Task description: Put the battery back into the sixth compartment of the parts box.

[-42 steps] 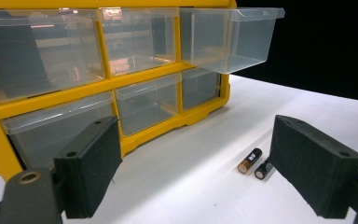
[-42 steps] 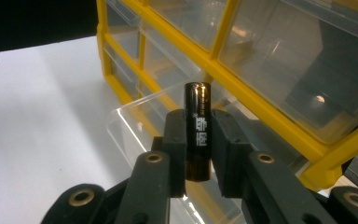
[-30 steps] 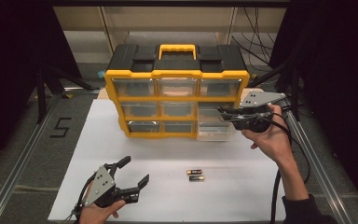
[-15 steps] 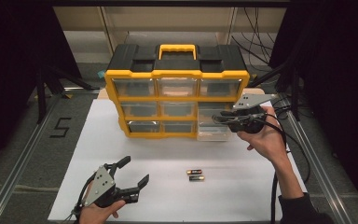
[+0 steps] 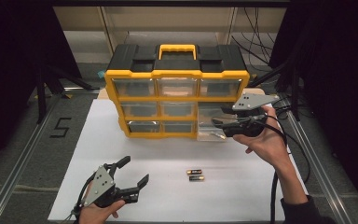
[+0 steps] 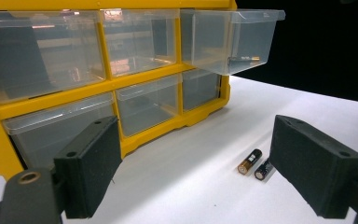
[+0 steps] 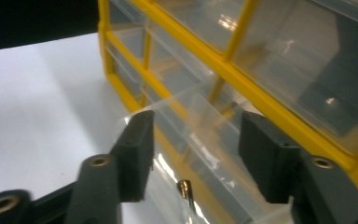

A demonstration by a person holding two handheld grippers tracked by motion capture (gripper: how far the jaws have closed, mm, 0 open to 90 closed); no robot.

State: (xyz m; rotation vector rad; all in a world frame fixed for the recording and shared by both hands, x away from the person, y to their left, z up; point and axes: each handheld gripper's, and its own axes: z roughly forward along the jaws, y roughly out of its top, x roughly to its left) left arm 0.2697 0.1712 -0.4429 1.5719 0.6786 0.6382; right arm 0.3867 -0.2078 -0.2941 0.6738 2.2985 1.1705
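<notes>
- Left gripper [image 5: 131,173]: low at the near-left of the counter [image 5: 168,196], jaws spread wide, holding nothing.
- Organizer [image 5: 177,88]: yellow-and-black cabinet with clear drawers, standing at the back of the white counter.
- Two batteries [image 5: 195,175]: lying side by side on the counter in front of the organizer, apart from both grippers.
- Pulled-out drawer [image 5: 210,129]: clear, lower right of the organizer, a battery [image 7: 185,190] inside.
- Right gripper [image 5: 218,117]: over that drawer, jaws just opened about halfway, pads off the drawer's walls.
</notes>
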